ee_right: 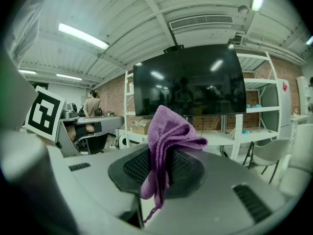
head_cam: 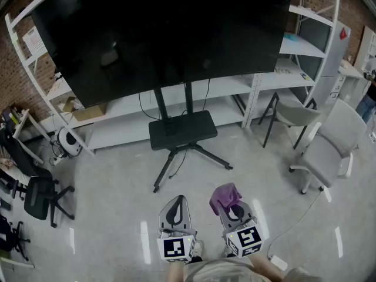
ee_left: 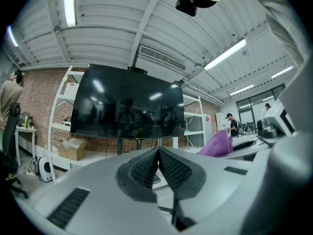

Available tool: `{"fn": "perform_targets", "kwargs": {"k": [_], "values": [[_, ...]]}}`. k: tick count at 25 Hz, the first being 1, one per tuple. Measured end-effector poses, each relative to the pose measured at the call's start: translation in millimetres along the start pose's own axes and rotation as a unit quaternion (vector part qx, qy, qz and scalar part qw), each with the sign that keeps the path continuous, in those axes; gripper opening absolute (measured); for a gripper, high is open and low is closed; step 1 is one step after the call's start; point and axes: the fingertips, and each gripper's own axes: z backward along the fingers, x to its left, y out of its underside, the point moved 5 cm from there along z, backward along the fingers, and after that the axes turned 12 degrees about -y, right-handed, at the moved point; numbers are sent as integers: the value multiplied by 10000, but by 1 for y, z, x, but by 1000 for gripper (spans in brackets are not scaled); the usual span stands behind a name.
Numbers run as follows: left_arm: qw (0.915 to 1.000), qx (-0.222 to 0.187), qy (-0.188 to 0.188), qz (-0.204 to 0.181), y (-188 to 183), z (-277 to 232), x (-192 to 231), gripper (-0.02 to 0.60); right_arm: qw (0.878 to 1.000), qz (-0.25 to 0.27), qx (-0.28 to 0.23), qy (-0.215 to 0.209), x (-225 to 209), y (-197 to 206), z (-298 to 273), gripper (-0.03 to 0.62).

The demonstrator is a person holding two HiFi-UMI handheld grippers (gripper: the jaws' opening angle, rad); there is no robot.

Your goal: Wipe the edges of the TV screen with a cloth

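A large black TV screen (head_cam: 158, 34) stands on a black wheeled stand (head_cam: 182, 131) in front of me; it also fills the middle of the left gripper view as the TV (ee_left: 127, 104) and the right gripper view as the TV (ee_right: 190, 84). My right gripper (head_cam: 227, 201) is shut on a purple cloth (head_cam: 225, 196), which bunches up above the jaws as the cloth (ee_right: 168, 136). My left gripper (head_cam: 177, 205) is shut with nothing between its ribbed pads (ee_left: 146, 168). Both grippers hang low near my body, well short of the screen.
White shelving (head_cam: 252, 84) runs behind the TV. Two grey chairs (head_cam: 329, 145) stand at the right. Black office chairs (head_cam: 35, 190) and a small white appliance (head_cam: 69, 141) sit at the left. A person (ee_right: 91, 106) stands far off.
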Motion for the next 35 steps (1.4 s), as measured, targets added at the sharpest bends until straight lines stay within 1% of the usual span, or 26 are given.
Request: {"fn": "perform_targets", "kwargs": {"k": [5,8,12,15,19,22,24,27,29,30,32,33,35], "values": [[9999,-33,-31,94,9,-4,24,15,9998,100,161,-103,17,4,-21,63],[9998,-14,-83,186,12,-5,41,15,9992,246,250,-175,27,6,-32,63],[9996,-29,-65,258,13,-9,65,15,9983,467,337,-132,40,3,-48,63],[9995,34,-21,329,17,-10,86,15,9989,351,314,-39,53,5,-60,63],[9991,212,2,354,30,-19,112,15,9995,-164,280,64,65,14,-77,63],[9991,258,93,315,36,-34,116,15,9994,-58,323,93,64,16,-80,63],[9992,256,168,273,36,-52,110,15,9991,35,381,159,49,17,-81,63],[9987,304,356,195,35,-90,93,15,9990,61,418,152,8,13,-97,63],[9981,355,503,33,40,-120,83,15,9986,249,456,65,-22,-2,-118,63],[9977,382,545,-116,46,-138,79,15,9982,399,449,39,-39,-9,-130,63],[9970,392,529,-409,54,-180,75,15,9970,697,337,53,-77,-20,-155,63],[9971,358,486,-467,54,-203,74,15,9962,817,294,68,-97,-25,-167,63],[9978,259,391,-469,46,-248,73,15,9946,975,351,54,-135,-37,-188,63]]}}
